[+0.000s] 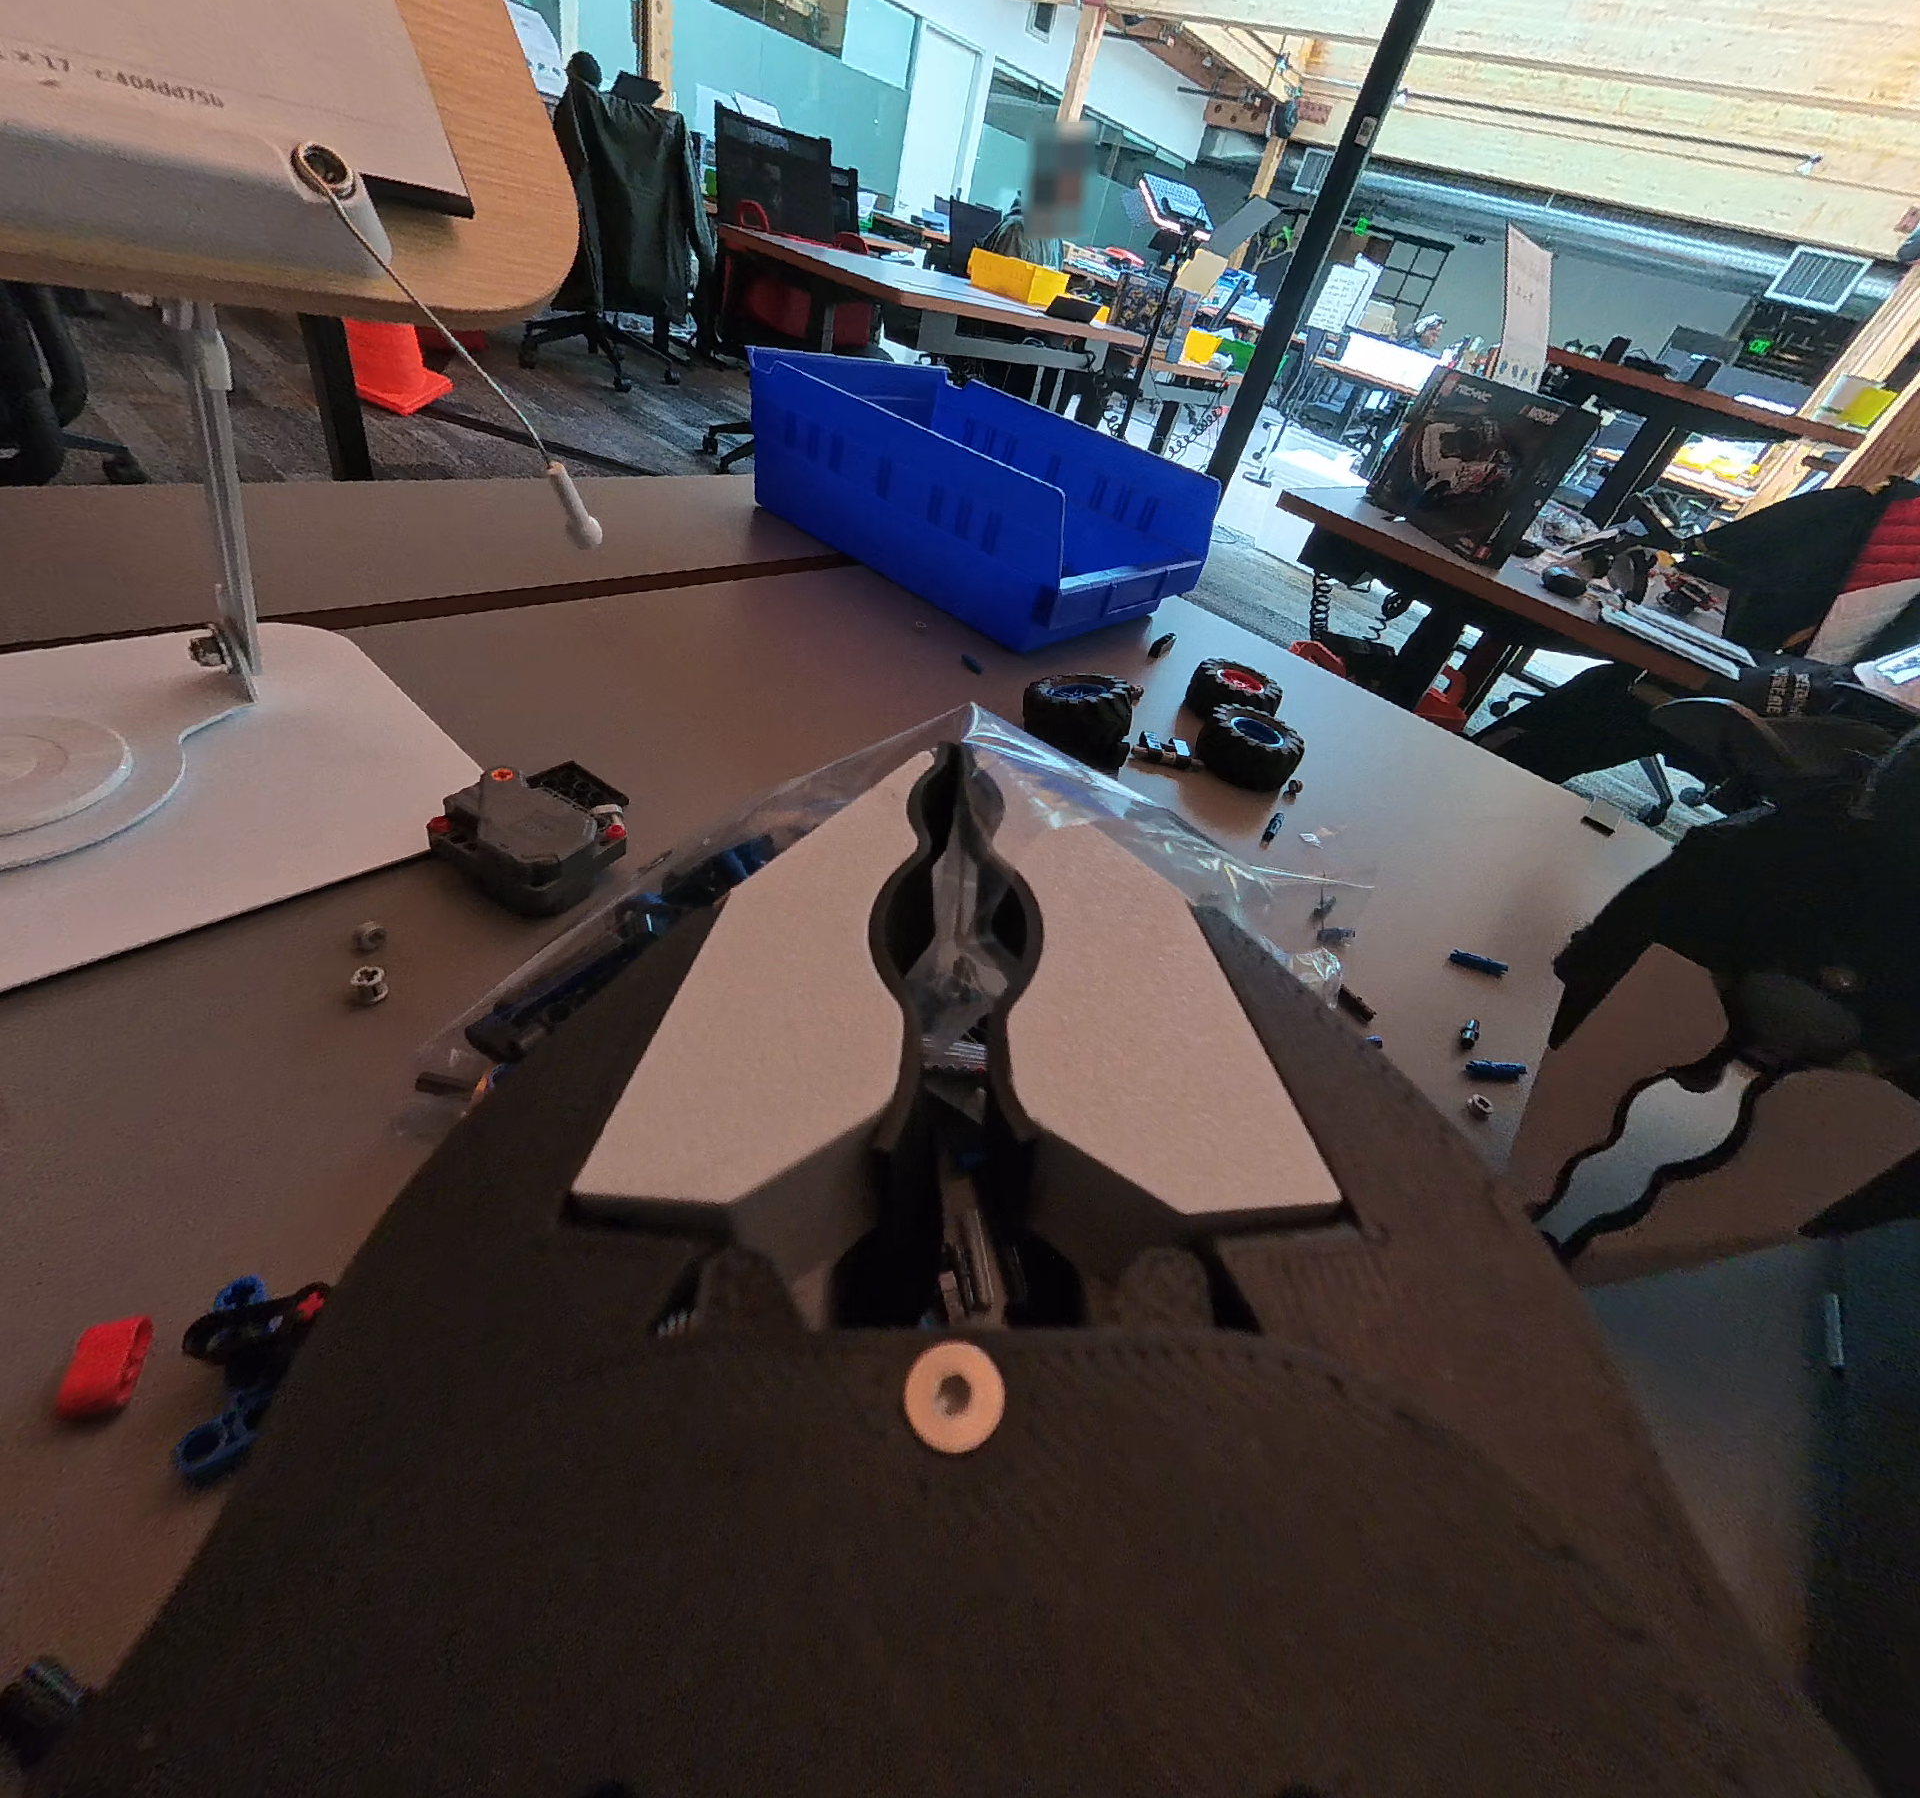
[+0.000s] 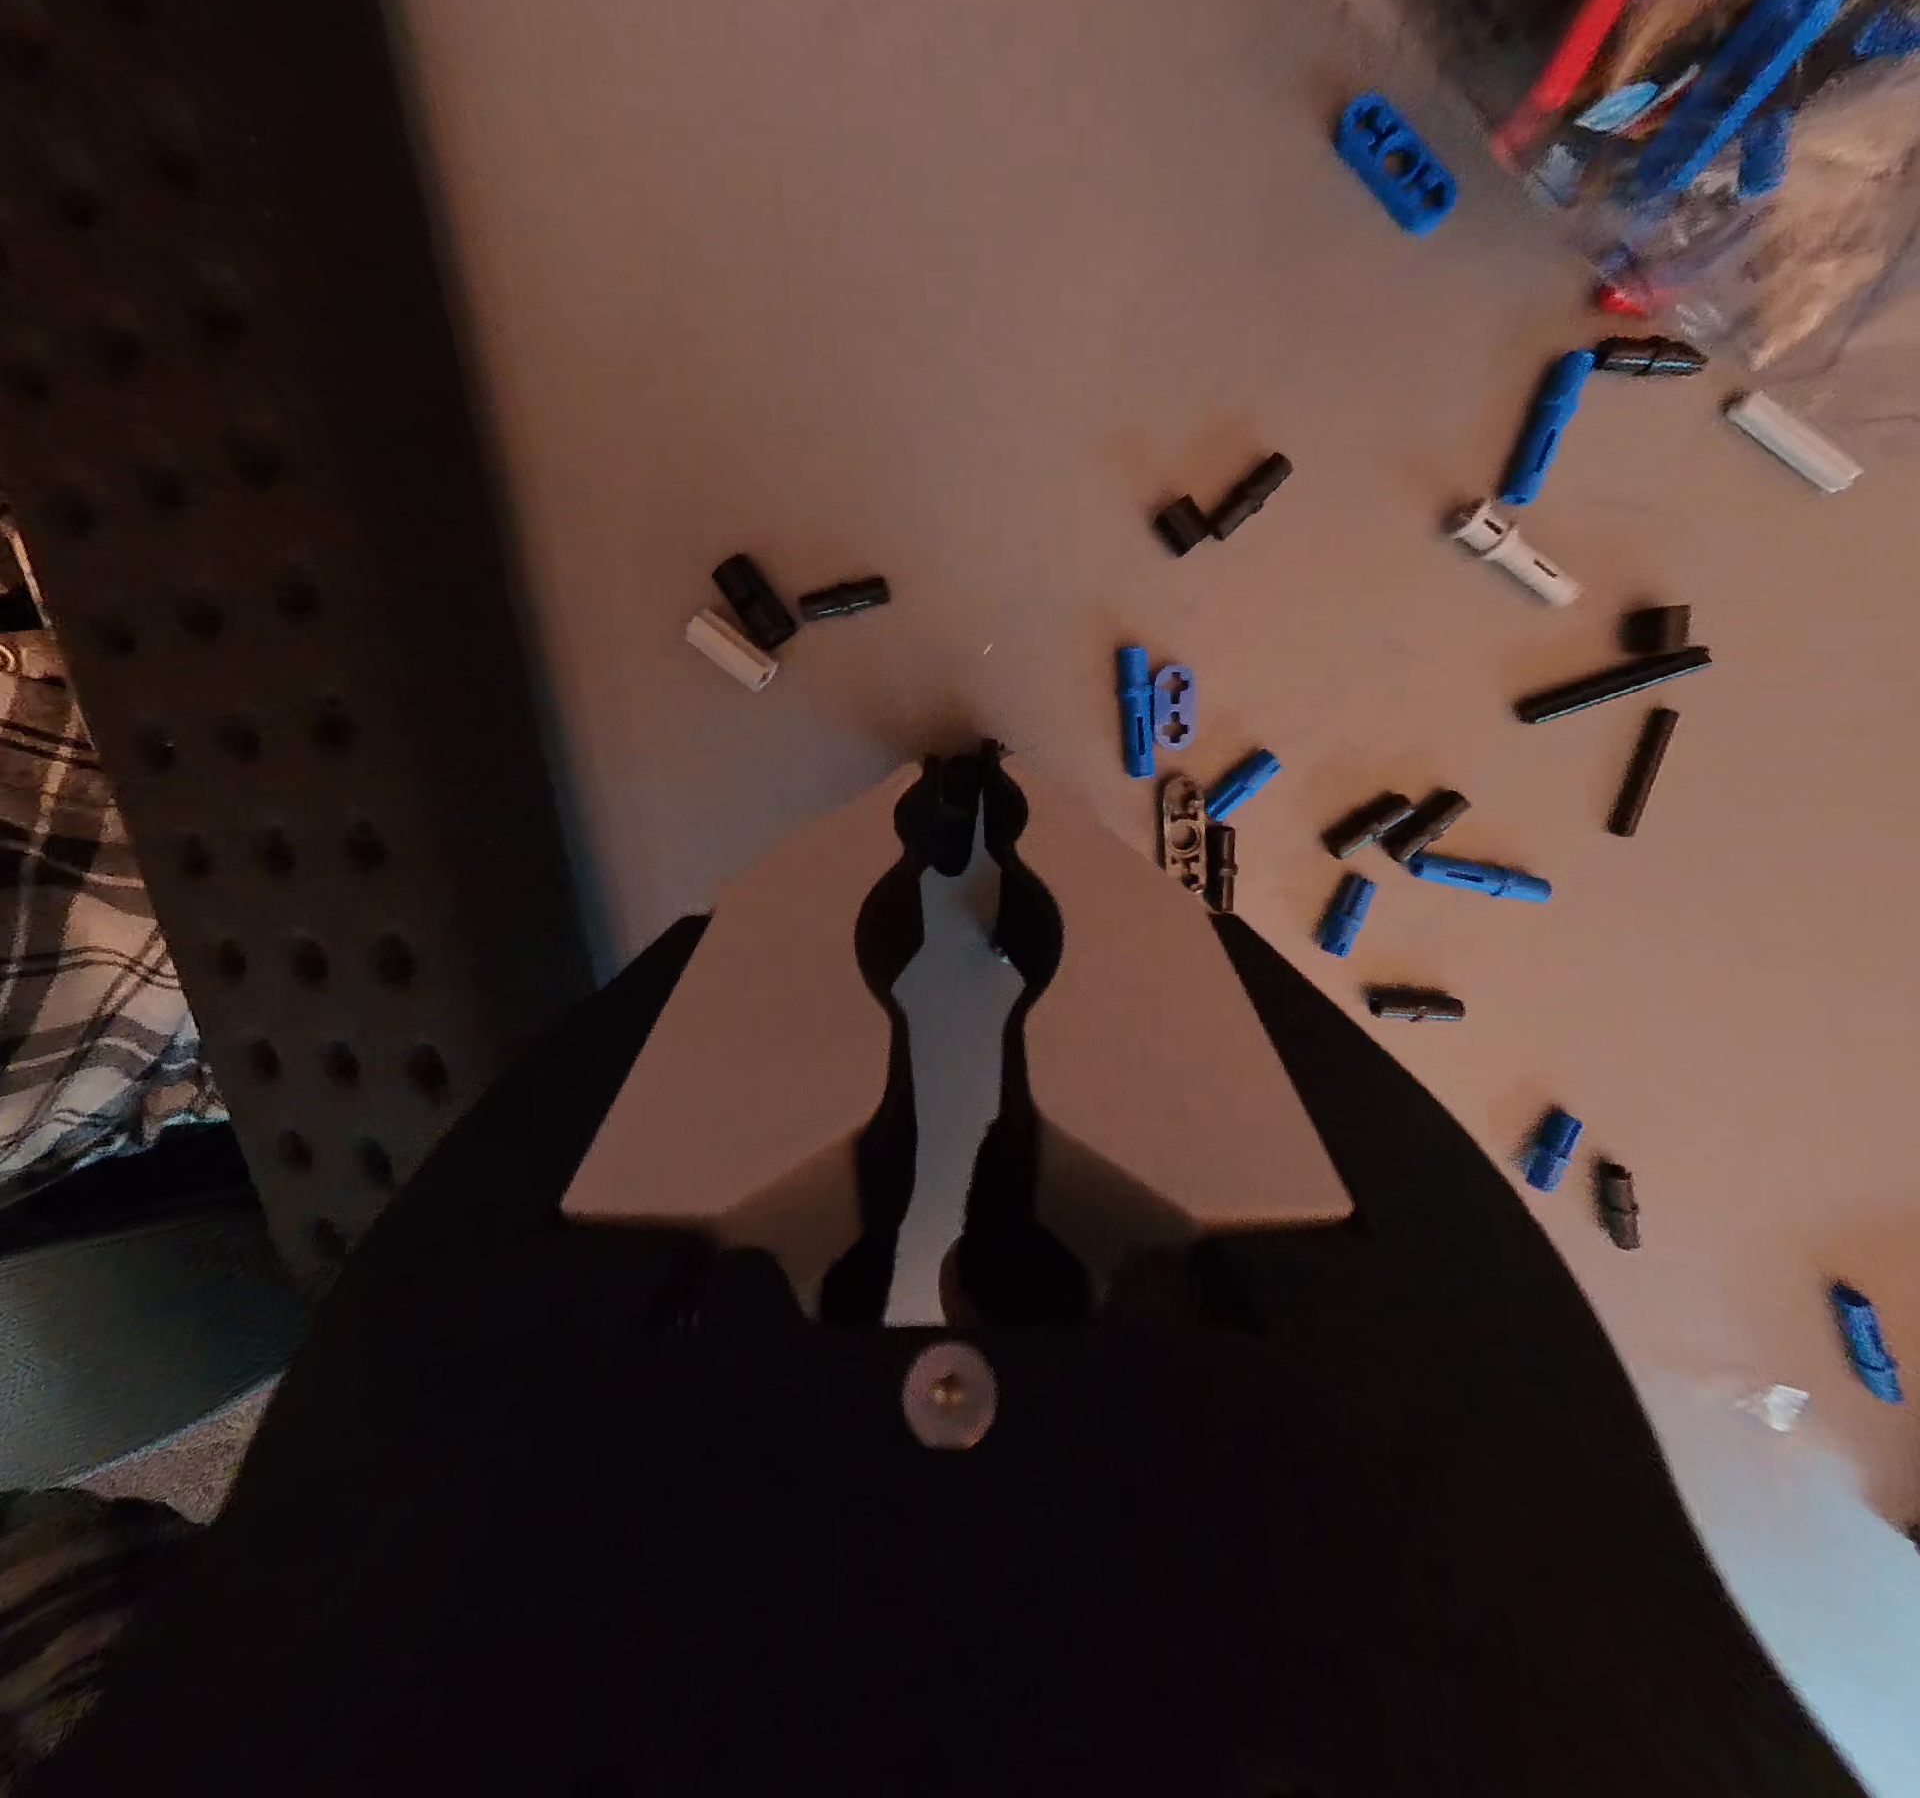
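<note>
My left gripper (image 1: 958, 772) is shut on a clear plastic bag (image 1: 1132, 818) that holds blue and black building pieces, and lifts it a little above the table (image 1: 727, 699). My right gripper (image 2: 961, 782) is shut on a small black pin (image 2: 951, 813), with its tips down at the table top (image 2: 831, 294). The right gripper also shows at the right edge of the left wrist view (image 1: 1704, 1073), to the right of the bag. Blue, black and white pins (image 2: 1475, 875) lie scattered just right of the right gripper's tips. The bag also shows blurred at the top right of the right wrist view (image 2: 1714, 86).
A blue bin (image 1: 977, 512) stands at the table's far edge. Three black wheels (image 1: 1247, 746) lie in front of it. A grey motor block (image 1: 530, 829) sits beside a white stand base (image 1: 208, 792) on the left. Red and blue pieces (image 1: 104, 1364) lie near left. A dark perforated panel (image 2: 208, 501) runs along the left. My hands' fingertips stand some 25 centimetres from each other.
</note>
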`<state>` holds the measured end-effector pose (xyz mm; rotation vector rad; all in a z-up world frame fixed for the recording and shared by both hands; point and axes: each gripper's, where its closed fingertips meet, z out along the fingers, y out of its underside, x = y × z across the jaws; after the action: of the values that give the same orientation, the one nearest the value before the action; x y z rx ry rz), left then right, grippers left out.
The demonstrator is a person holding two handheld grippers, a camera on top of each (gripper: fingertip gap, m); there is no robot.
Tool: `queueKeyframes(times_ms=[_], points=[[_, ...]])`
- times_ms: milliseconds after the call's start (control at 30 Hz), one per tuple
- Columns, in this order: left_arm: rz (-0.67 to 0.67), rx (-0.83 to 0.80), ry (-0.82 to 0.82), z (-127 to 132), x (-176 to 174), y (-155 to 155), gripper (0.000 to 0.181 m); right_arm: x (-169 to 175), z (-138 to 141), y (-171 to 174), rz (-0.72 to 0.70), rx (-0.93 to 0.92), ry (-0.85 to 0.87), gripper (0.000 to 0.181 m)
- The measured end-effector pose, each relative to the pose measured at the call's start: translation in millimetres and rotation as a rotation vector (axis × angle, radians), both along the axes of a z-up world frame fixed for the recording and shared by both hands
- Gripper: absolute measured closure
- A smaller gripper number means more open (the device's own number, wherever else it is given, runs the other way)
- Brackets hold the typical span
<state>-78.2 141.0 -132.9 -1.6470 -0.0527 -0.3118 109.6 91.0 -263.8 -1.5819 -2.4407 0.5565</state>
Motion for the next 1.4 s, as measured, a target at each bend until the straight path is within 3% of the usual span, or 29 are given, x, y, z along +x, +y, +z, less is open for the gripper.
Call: queueKeyframes(times_ms=[133, 333, 467, 633, 800, 1000, 1067, 1233, 1400], points=[[-0.005, -0.001, 0.003, 0, 1, 0, 0.181, -20, 17, -3, 0.026, 0.014, 0.075, 0.177], [-0.004, -0.003, 0.003, -1, 1, 1, 0.181, -113, 101, -3, 0.034, 0.056, 0.439, 0.177], [-0.003, -0.001, 0.002, -1, 0, -1, 0.181, -149, 98, 15, -0.017, 0.113, 0.415, 0.158], [-0.012, -0.001, 0.005, 0, 3, 0, 0.181, -113, 97, 6, -0.004, 0.094, 0.412, 0.170], [-0.016, -0.003, 0.009, 0, 4, 1, 0.181, -58, 42, 14, -0.069, 0.036, 0.195, 0.164], [-0.005, -0.002, 0.005, 0, 1, 0, 0.181, -58, 2, 25, -0.162, -0.015, 0.126, 0.162], [-0.006, -0.004, 0.008, -1, 2, 0, 0.181, -62, 2, 21, -0.158, -0.064, 0.141, 0.171], [-0.008, -0.004, 0.008, 0, 2, 0, 0.181, -65, 4, 16, -0.140, -0.074, 0.163, 0.172], [-0.008, -0.003, 0.009, 0, 2, 0, 0.181, -68, 43, -6, -0.055, -0.124, 0.237, 0.172]])
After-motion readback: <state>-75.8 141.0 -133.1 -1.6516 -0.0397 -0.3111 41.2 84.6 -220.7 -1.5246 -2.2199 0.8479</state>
